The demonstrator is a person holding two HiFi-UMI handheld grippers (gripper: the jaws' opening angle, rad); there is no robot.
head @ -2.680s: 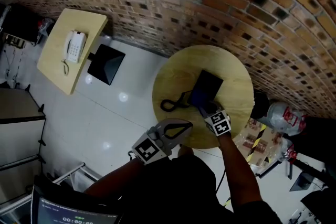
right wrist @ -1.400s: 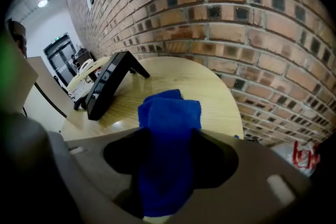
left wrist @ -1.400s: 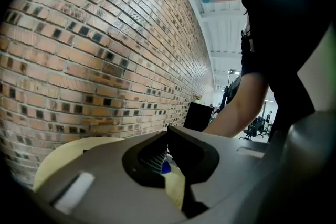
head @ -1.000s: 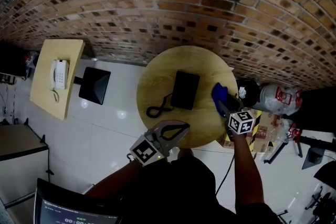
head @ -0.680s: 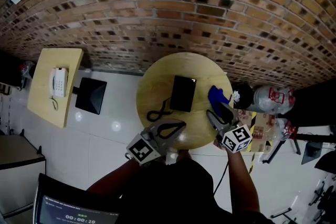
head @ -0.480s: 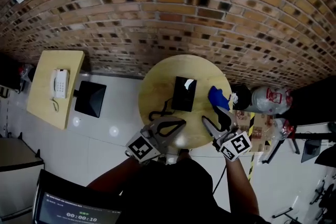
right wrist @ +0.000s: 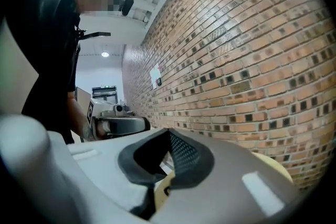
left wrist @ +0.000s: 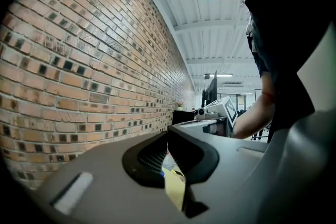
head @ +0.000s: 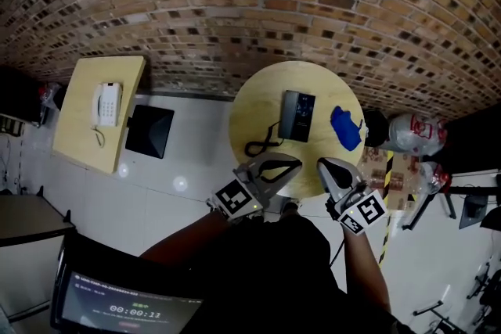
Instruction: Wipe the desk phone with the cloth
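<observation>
**Far left.** A white telephone (head: pixel 107 104) was noted on a rectangular side table (head: pixel 82 138), well apart from the work area. It was judged to play no part in the task.

**Left gripper** (head: pixel 294 162). It was held level at the near edge of the round table (head: pixel 250 109), off the surface. In its own view the jaws were seen closed together with nothing between them.

**Desk phone** (head: pixel 297 115). The black set was found lying flat near the middle of the round table, with its long axis running near to far. Its coiled cord (head: pixel 262 143) trailed off to the near left. The phone lay directly beyond the left gripper's tips.

**Right gripper** (head: pixel 324 165). It was likewise held level at the near edge, clear of the table top. Its jaws were seen fully closed and nothing was gripped.

**Blue cloth** (head: pixel 344 127). It was found bunched on the table just right of the phone, apart from it and near the right rim. It lay beyond the right gripper and slightly to its right, and was held by neither gripper.

**Assessment.** The right gripper was judged the nearer to the cloth. Its jaws would have to be opened and carried forward and a little rightward before any wiping could be started.
</observation>
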